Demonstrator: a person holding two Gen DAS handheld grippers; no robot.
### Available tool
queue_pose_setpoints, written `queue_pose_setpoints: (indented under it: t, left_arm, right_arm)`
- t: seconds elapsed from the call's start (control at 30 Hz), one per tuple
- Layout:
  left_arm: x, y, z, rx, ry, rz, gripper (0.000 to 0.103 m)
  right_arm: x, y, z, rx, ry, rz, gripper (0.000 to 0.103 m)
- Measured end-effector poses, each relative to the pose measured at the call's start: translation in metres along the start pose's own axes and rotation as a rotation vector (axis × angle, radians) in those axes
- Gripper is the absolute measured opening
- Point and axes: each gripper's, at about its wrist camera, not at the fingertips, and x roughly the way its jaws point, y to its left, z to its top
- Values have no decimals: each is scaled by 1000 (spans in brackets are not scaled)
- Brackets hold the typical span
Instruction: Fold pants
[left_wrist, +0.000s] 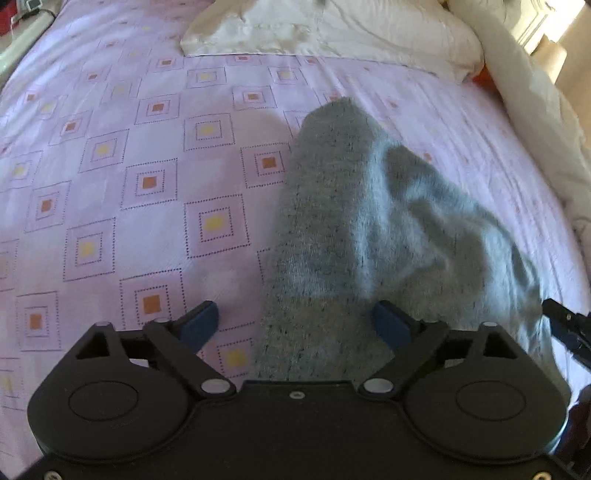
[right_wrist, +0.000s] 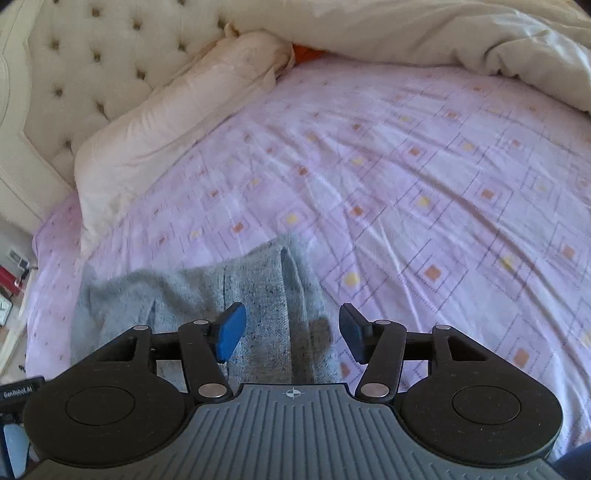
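Observation:
The grey knit pants (left_wrist: 354, 229) lie rumpled on the lilac patterned bed sheet (left_wrist: 147, 166), reaching away from me in the left wrist view. My left gripper (left_wrist: 295, 325) is open and empty, with the near end of the pants between its blue pads (left_wrist: 201, 321). In the right wrist view the pants (right_wrist: 229, 291) lie at lower left with a folded ridge. My right gripper (right_wrist: 291, 332) is open and empty just above that near end. The right gripper's tip also shows at the right edge of the left wrist view (left_wrist: 565, 325).
A cream pillow (left_wrist: 332, 29) lies at the head of the bed, with a tufted headboard (right_wrist: 92, 55) behind it. A bunched cream duvet (right_wrist: 443, 33) runs along the far side. A bedside surface with small items (right_wrist: 11, 284) is at the left edge.

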Motion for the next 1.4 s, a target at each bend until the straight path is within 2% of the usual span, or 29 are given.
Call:
queue_pose_setpoints:
  t: [0.1,0.2,0.23,0.27,0.33,0.4,0.43,0.47,0.53,0.6,0.7,0.77,0.93,1.0,1.03,1.07,1.13,1.17,1.27,1.33,1.4]
  left_arm:
    - [6,-5,1,36,-13,2,101]
    - [9,-17,-4,88,-39,38,103]
    - [10,-18,-3,86,-38,37,103]
    - [11,-16,-1,77,-34,30,102]
    - [9,-12,1,51,-26,5,99]
    - [7,-10,4,44,-38,-9,79]
    - [3,-10,4,41,-42,-61,51]
    - [-2,-8,2,18,-39,-105,31]
    - [-8,-13,-2,2,-63,-72,21]
    - [-15,-23,-8,46,-104,-16,13]
    - [-35,-46,-16,159,-189,50,10]
    - [-48,-57,-12,197,-224,36,10]
    - [-68,-90,22,248,-287,-9,9]
    - [-67,-105,40,263,-286,-39,9]
    - [-63,-114,50,274,-288,-43,9]
    - [-58,-122,58,284,-290,-44,10]
    - [-36,-139,74,322,-257,-22,24]
    - [-22,-145,81,327,-227,12,27]
    - [17,-153,87,278,-114,100,26]
    - [22,-151,79,232,-91,97,26]
    - [18,-150,66,204,-83,61,26]
  right_arm:
    - [8,-15,3,114,28,51,58]
    - [7,-14,4,103,40,63,58]
    - [7,-14,4,86,42,68,51]
    - [6,-10,4,62,51,98,34]
    - [1,-2,3,6,42,110,25]
    - [-9,12,1,-114,10,86,20]
    - [-15,18,0,-152,-9,83,19]
    - [-21,24,-1,-182,-29,82,19]
    - [-34,31,0,-215,-67,88,17]
    - [-46,38,2,-245,-101,107,14]
    - [-57,50,16,-311,-151,95,12]
    - [-60,49,33,-310,-190,90,12]
    - [-56,33,80,-282,-263,43,12]
    - [-45,21,99,-261,-271,5,13]
    - [-34,15,107,-243,-261,-27,17]
    - [-19,6,116,-226,-230,-90,21]
    - [5,-12,127,-206,-144,-228,21]
    - [10,-21,129,-181,-121,-257,21]
    - [1,-36,123,-120,-109,-226,21]
    - [-11,-33,114,-145,-115,-212,21]
    - [-22,-26,105,-177,-126,-190,21]
